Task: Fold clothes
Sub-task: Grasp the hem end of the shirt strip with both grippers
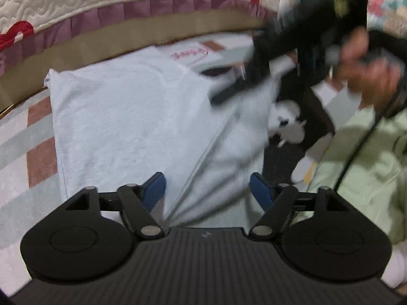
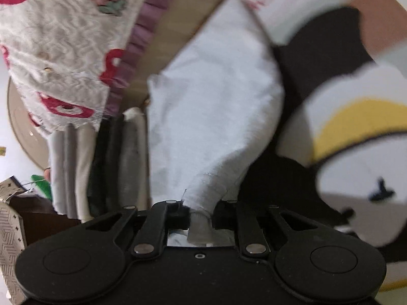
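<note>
Home bedroom: quilted bedspread [image 1: 51,5] w/ frill, patterned rug [image 1: 38,157], folded clothes stack [image 2: 101,162].

Quilt edge [image 1: 157,7] walls the far side, rug [image 1: 28,137] open left, folded stack [image 2: 101,162] beside shirt [image 1: 132,117]

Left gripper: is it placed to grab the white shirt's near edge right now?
Probably yes. The left gripper is open with the white shirt bunched between its blue pads; nothing blocks it. The right gripper already pinches another part.

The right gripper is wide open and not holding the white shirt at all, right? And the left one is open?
Not quite. The right gripper is shut on the white shirt: the right wrist view shows a bunch of cloth pinched between its fingers. The left gripper is open, as you said, with cloth lying between its blue pads.
</note>
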Motion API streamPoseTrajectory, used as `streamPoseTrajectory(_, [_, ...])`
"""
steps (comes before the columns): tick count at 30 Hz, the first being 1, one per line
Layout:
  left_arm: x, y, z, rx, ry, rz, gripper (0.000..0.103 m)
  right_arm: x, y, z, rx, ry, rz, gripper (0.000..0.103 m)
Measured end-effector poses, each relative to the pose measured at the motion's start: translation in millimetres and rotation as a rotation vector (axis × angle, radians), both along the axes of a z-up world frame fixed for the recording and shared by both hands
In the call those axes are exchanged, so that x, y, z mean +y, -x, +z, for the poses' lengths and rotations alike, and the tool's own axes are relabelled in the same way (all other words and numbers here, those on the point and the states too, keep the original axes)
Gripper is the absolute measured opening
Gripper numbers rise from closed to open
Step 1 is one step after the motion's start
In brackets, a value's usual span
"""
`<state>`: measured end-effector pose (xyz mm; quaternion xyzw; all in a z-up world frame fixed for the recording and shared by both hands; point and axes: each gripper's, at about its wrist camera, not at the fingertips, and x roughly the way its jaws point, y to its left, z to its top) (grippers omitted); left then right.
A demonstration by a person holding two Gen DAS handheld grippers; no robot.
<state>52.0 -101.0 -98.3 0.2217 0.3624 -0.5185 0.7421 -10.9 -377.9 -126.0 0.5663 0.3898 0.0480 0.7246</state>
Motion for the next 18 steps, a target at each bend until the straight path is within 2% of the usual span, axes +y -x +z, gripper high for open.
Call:
streamPoseTrajectory(5, [-1.3, 0.6, -8.5, -0.122, -0.072, 0.032, 0.078, -4.0, -23.6, 12.0, 0.02, -0.073, -0.024, 0.018])
streamPoseTrajectory(8, [-0.4, -1.6, -12.6, -0.197, -0.11, 0.059, 0.078, -8.7, -41.8, 24.2, 0.014, -0.067, -0.011, 0.018])
streamPoseTrajectory(9, [2.3, -7.3, -10.5, -0.212, -0.101, 0.096, 0.075, -10.3, -47.3, 29.4, 0.007, -0.059, -0.004, 0.018])
streamPoseTrajectory(10, [5.2, -13.8, -7.9, -0.224, -0.089, 0.138, 0.063, -11.5, -52.8, 35.5, -0.004, -0.047, 0.003, 0.018])
streamPoseTrajectory(11, [8.2, -20.4, -5.2, -0.237, -0.076, 0.18, 0.056, -13.1, -55.7, 40.6, -0.019, -0.04, 0.006, 0.018])
streamPoseTrajectory(12, [14.8, -31.5, -3.1, -0.21, -0.05, 0.225, 0.053, -15.3, -56.2, 44.3, -0.032, -0.039, 0.007, 0.018])
streamPoseTrajectory(14, [26.0, -47.0, 2.1, -0.167, 0.003, 0.269, 0.023, -18.6, -53.5, 47.1, -0.06, -0.044, 0.006, 0.018])
streamPoseTrajectory(16, [33.5, -52.9, 7.8, -0.158, 0.039, 0.283, 0.013, -20.5, -48.6, 47.7, -0.084, -0.045, 0.002, 0.017])
streamPoseTrajectory(18, [39.5, -52.2, 13.5, -0.17, 0.057, 0.293, 0.012, -18.2, -37.0, 46.2, -0.112, -0.026, -0.004, 0.017])
